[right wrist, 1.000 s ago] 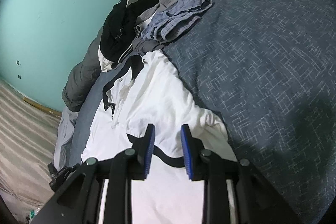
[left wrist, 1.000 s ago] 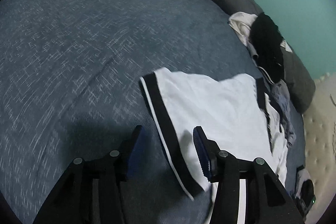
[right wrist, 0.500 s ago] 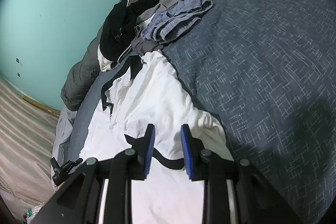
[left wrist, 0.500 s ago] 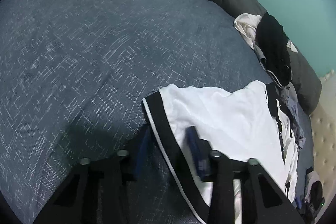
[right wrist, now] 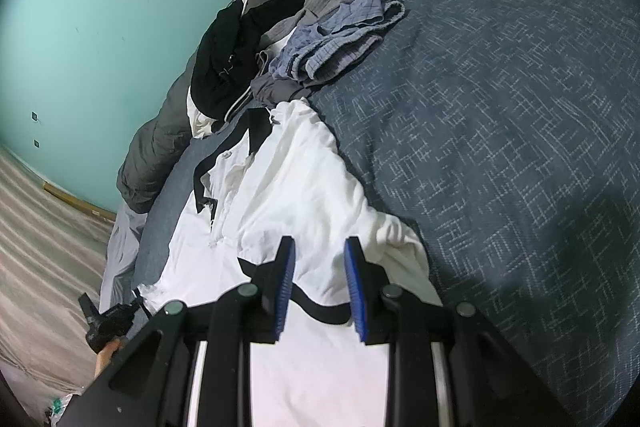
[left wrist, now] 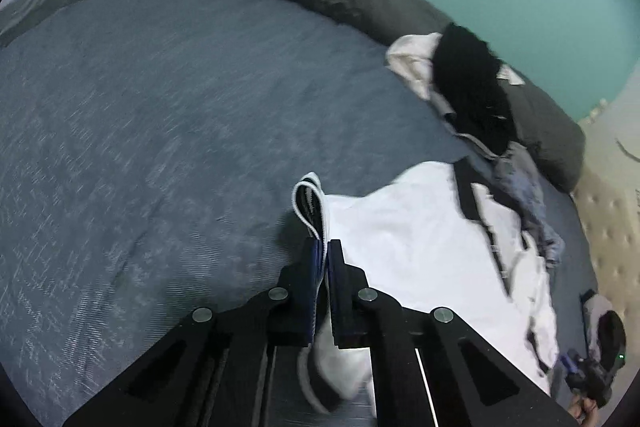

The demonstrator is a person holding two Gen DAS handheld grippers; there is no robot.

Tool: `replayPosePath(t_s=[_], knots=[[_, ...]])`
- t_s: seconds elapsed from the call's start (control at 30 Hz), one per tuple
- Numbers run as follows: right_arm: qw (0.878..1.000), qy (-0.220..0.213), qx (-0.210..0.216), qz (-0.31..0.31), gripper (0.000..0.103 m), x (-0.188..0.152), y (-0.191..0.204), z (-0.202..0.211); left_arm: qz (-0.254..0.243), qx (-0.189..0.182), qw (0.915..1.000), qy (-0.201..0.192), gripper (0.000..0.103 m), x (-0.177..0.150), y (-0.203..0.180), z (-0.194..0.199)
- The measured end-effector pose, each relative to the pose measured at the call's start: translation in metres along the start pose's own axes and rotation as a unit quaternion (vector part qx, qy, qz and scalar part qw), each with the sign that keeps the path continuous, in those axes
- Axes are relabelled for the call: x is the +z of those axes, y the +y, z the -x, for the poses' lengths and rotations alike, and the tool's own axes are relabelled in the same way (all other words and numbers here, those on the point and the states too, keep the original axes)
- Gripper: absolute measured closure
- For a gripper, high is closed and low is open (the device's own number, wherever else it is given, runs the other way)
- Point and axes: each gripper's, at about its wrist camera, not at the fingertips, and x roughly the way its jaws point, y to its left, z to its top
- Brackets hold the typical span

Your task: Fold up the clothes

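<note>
No legible text, label, brand, number or sign appears in either wrist view. The clothing, the bedding and the wall carry no readable markings.

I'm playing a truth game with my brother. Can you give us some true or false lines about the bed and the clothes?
1. The left hand-held gripper pinches the white shirt's black-edged hem. True.
2. The right hand-held gripper is shut tight. False: a gap shows between its fingers.
3. The wall is red. False: it is teal.
4. A clothes pile lies beyond the shirt. True.
5. The blanket is yellow. False: it is blue-grey.
</note>
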Motion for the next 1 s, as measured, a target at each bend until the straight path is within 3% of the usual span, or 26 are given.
replayPosePath(t_s=[0.27,0.53,0.7,0.77,1.0], knots=[[1.000,-0.003,0.004,-0.003,0.078,0.001,0.000,0.002,-0.124,-0.032,0.9917,0.010,0.098,-0.010,-0.104,0.005],[1.000,-0.005,0.009,-0.005,0.078,0.003,0.000,0.005,-0.207,-0.022,0.9739,0.089,0.098,-0.057,-0.168,-0.035],[1.000,-0.005,0.011,-0.009,0.078,0.003,-0.001,0.005,-0.212,-0.040,0.9723,0.089,0.089,-0.069,-0.170,-0.014],[1.000,-0.005,0.012,-0.009,0.078,0.003,-0.001,0.005,-0.208,-0.044,0.9739,0.081,0.074,-0.067,-0.170,-0.005],[1.000,-0.005,0.016,-0.005,0.078,0.002,0.004,0.005,-0.187,-0.010,0.9809,0.054,0.072,-0.048,-0.139,0.015]])
